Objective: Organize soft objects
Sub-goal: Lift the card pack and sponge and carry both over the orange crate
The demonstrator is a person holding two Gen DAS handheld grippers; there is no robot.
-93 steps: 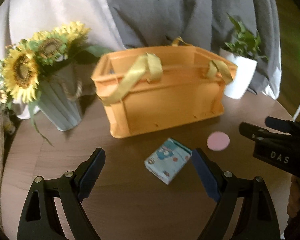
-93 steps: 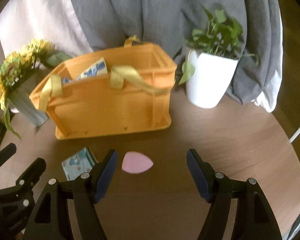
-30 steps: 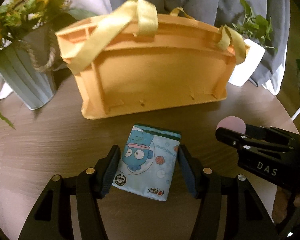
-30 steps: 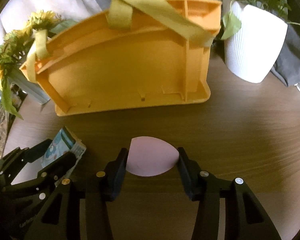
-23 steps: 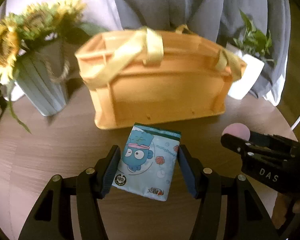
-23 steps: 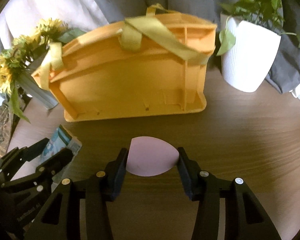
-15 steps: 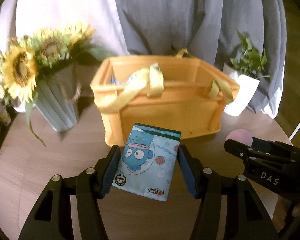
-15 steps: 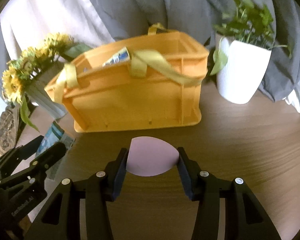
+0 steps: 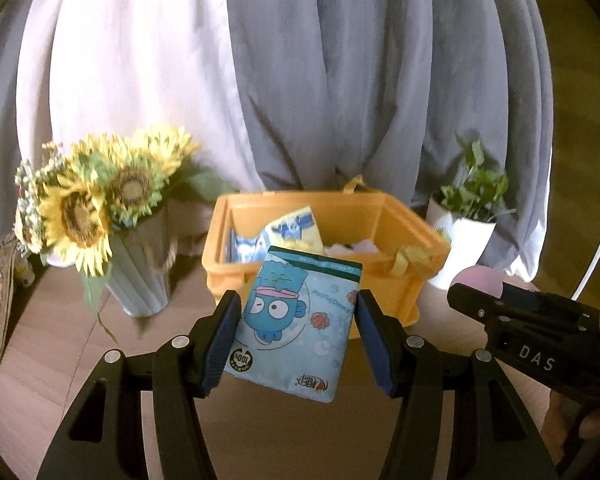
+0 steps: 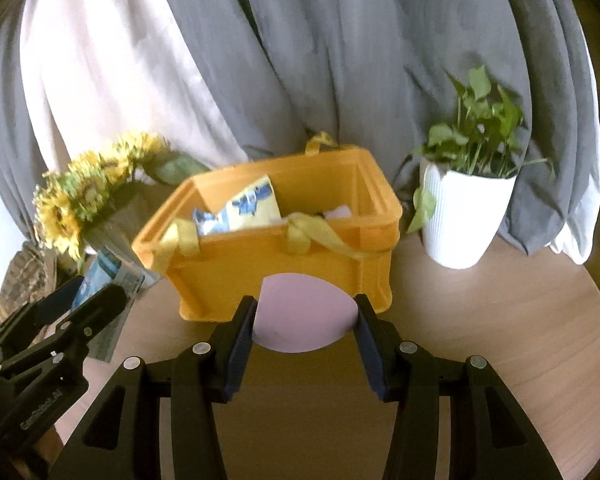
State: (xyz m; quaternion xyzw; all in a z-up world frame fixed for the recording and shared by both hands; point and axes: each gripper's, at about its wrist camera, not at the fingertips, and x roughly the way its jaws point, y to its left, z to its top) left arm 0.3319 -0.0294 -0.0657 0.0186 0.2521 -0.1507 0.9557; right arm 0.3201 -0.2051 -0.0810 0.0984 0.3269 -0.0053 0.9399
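Observation:
My left gripper (image 9: 296,336) is shut on a blue tissue pack (image 9: 296,324) with a cartoon fish, held in the air in front of the orange basket (image 9: 388,284). My right gripper (image 10: 306,330) is shut on a pink round pad (image 10: 304,316), also held up before the basket (image 10: 228,268). The basket stands on the round wooden table and holds other packs (image 10: 256,200) and soft items. The right gripper shows at the right of the left wrist view (image 9: 480,292), the left gripper at the lower left of the right wrist view (image 10: 96,296).
A vase of sunflowers (image 9: 96,216) stands left of the basket. A white pot with a green plant (image 10: 468,204) stands to its right. Grey and white curtains hang behind. The basket's yellow straps (image 10: 320,236) droop over its near wall.
Both grippers have lifted their objects higher above the table, so the basket's open top and contents now show. The grips have not changed.

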